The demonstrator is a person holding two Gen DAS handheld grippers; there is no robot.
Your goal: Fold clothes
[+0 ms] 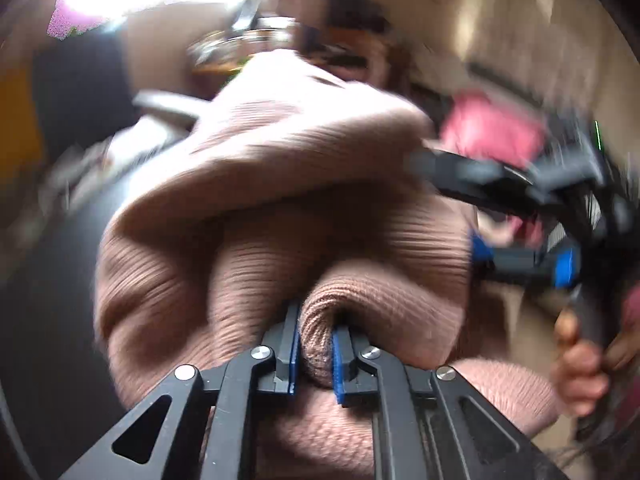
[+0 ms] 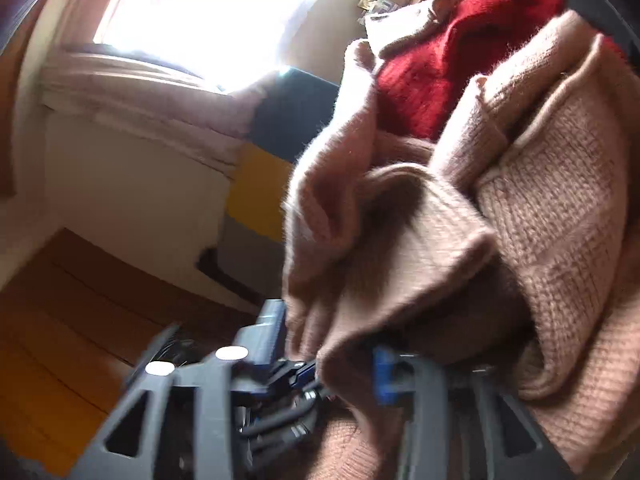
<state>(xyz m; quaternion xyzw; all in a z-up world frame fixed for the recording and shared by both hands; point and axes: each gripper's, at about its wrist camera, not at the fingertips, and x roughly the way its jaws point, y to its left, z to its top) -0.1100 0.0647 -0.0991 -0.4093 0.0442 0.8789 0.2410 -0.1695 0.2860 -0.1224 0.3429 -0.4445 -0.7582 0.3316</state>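
A pink ribbed knit sweater (image 1: 280, 168) fills the left wrist view, bunched and lifted. My left gripper (image 1: 316, 320) is shut on a thick fold of it between the blue pads. My right gripper (image 1: 448, 204) comes in from the right at the sweater's edge, blurred by motion. In the right wrist view the same pink sweater (image 2: 400, 240) drapes over my right gripper (image 2: 344, 364), which is shut on a fold of it. The lower part of the garment is hidden behind the fingers.
A red knit garment (image 2: 460, 60) and a chunky beige knit (image 2: 560, 220) are piled behind the sweater. A person's hand (image 1: 580, 368) holds the right gripper's handle. A wooden floor (image 2: 60, 320), a bright window (image 2: 200, 8) and a yellow-and-dark furniture piece (image 2: 260, 184) lie left.
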